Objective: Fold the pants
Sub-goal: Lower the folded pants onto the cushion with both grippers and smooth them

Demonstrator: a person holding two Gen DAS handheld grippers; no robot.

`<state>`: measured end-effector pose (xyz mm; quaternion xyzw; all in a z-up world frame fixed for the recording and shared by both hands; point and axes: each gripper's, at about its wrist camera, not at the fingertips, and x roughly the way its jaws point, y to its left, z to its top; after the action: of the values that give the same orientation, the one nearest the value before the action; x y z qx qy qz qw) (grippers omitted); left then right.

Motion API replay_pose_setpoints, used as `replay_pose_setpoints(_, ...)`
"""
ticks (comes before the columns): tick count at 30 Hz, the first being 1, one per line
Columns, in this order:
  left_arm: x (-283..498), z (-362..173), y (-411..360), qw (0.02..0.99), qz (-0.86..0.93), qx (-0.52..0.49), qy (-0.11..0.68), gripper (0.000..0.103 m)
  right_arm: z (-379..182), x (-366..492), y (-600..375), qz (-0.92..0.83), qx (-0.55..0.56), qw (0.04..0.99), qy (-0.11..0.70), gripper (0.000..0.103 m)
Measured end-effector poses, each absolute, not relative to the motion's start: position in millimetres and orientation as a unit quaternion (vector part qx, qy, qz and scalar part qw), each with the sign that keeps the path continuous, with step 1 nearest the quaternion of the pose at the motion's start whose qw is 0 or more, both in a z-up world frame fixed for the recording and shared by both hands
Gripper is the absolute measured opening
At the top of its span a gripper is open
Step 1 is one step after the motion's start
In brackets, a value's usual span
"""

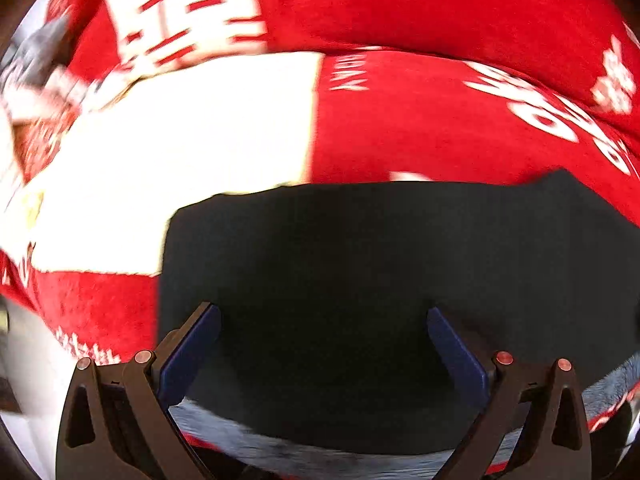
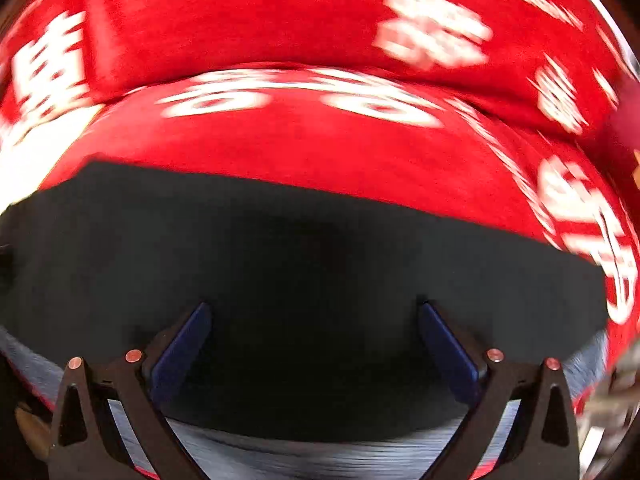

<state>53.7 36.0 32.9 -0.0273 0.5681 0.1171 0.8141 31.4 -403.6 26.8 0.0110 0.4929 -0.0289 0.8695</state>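
Between the spread jaws of the left gripper lie the pants, a matt black cloth, smooth and without sheen. Beyond them spreads a red blanket, fuzzy and napped, printed white. The fingers look like matt black plastic with dull blue pads and coppery metal rivets. The right gripper looks alike.

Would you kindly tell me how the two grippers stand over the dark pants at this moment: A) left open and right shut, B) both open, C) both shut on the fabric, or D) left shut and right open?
B: the left gripper and the right gripper each show their blue pads spread wide apart, with the dark pants visible in the gap and nothing pinched.
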Motion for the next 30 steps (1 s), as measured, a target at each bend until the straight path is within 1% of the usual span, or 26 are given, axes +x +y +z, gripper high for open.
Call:
replay_pose_setpoints(5, 42, 28, 93, 0.803, 0.163, -0.074, 0.569, 0.103, 19, 11, -513, -0.148, 0.104, 0.848, 0.498, 0.103)
replay_pose_setpoints(8, 41, 30, 104, 0.793, 0.177, -0.095, 0.575, 0.103, 23, 1, -540, -0.219, 0.140, 0.827, 0.498, 0.103)
replay_pose_setpoints(10, 44, 37, 85, 0.797, 0.187, -0.070, 0.570, 0.103, 34, 2, -521, -0.208, 0.135, 0.840, 0.484, 0.103)
replay_pose_setpoints(13, 47, 49, 20, 0.818, 0.104, -0.050, 0.563, 0.103, 46, 12, -441, -0.111, 0.079, 0.877, 0.461, 0.103)
replay_pose_setpoints(15, 49, 58, -32, 0.834, 0.044, -0.011, 0.550, 0.103, 47, 11, -364, -0.016, 0.011, 0.888, 0.459, 0.103)
replay_pose_setpoints(17, 48, 62, -59, 0.838, 0.019, 0.017, 0.545, 0.103, 42, 8, -302, 0.044, -0.075, 0.890, 0.447, 0.103)
replay_pose_setpoints(19, 51, 60, -78, 0.837, 0.015, 0.039, 0.545, 0.103, 34, 13, -270, 0.061, -0.132, 0.891, 0.429, 0.103)
replay_pose_setpoints(23, 83, 34, -80, 0.809, 0.041, 0.018, 0.585, 0.103, 9, 62, -291, 0.067, -0.086, 0.870, 0.481, 0.103)
replay_pose_setpoints(24, 94, 30, -77, 0.806, 0.045, -0.001, 0.590, 0.103, 7, 68, -300, 0.056, -0.077, 0.869, 0.486, 0.103)
replay_pose_setpoints(27, 112, 31, -73, 0.806, 0.062, -0.005, 0.589, 0.103, 9, 88, -341, 0.017, -0.050, 0.874, 0.484, 0.103)
replay_pose_setpoints(30, 119, 24, -59, 0.800, 0.081, -0.019, 0.595, 0.103, 16, 98, -402, -0.048, -0.021, 0.871, 0.489, 0.103)
